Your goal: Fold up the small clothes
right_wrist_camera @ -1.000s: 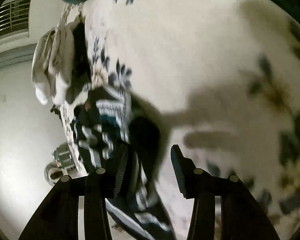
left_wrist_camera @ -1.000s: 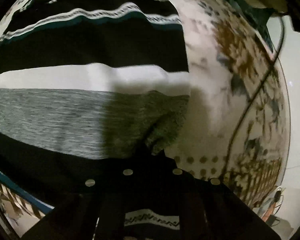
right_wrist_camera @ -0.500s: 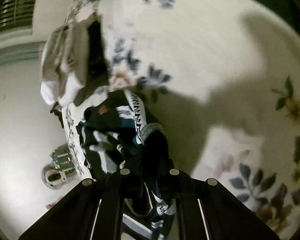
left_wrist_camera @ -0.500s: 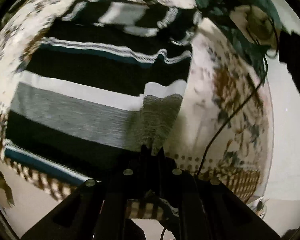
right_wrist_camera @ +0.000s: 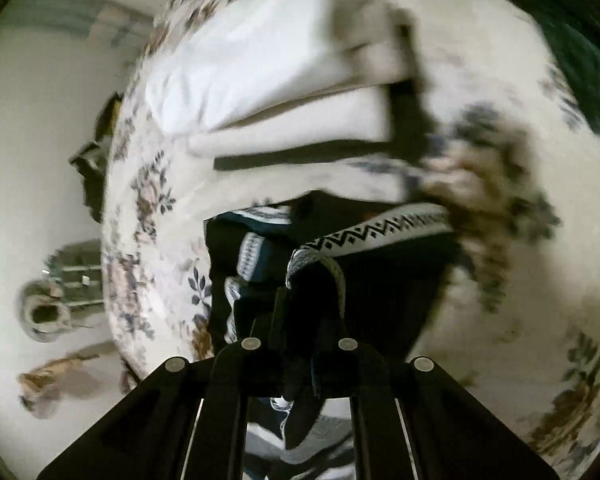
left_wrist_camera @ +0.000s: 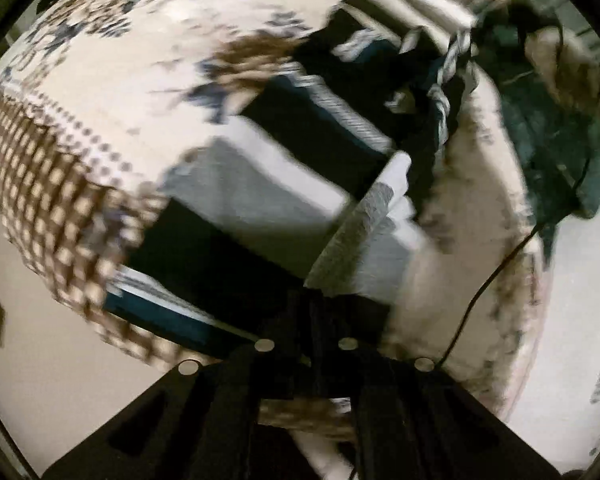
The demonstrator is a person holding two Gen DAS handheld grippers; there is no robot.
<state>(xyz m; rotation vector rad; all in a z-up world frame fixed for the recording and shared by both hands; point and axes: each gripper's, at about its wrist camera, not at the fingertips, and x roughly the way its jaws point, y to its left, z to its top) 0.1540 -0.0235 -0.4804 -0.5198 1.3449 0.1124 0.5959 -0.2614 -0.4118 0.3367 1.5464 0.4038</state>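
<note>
Grippers first: your left gripper (left_wrist_camera: 306, 312) is pressed together on a fold of the striped sweater (left_wrist_camera: 284, 184), the dark fingers (left_wrist_camera: 280, 336) meeting at the bottom of the left wrist view with the grey-and-white band of knit rising out from between them. Your right gripper (right_wrist_camera: 300, 312) is likewise clamped on the same garment, pinching dark cloth just beside the zigzag-patterned trim (right_wrist_camera: 380, 230); its jaws have just been closing, and the cloth sits between them now. Both tools point steeply down toward the bed.

The sweater lies spread on the floral bedspread (left_wrist_camera: 112, 92), its black, white, grey and teal bands running diagonally through the left view, with the pinched part lifted clear of the flat part. In the right view the garment bunches up around the fingers (right_wrist_camera: 278, 320), a grey ribbed edge curling over the dark cloth just above them.

Beyond the sweater, a stack of folded pale clothes (right_wrist_camera: 268, 80) sits on the bedspread, near the sweater's far edge, with a dark layer under it. A dark green blanket (left_wrist_camera: 540, 140) lies at the right of the left view, and a thin black cable (left_wrist_camera: 480, 292) crosses the bedspread's edge there. On the floor left of the bed in the right view stands a round object (right_wrist_camera: 44, 316), too blurred for you to name. Both views are smeared, so the finer folds are hard to read.
</note>
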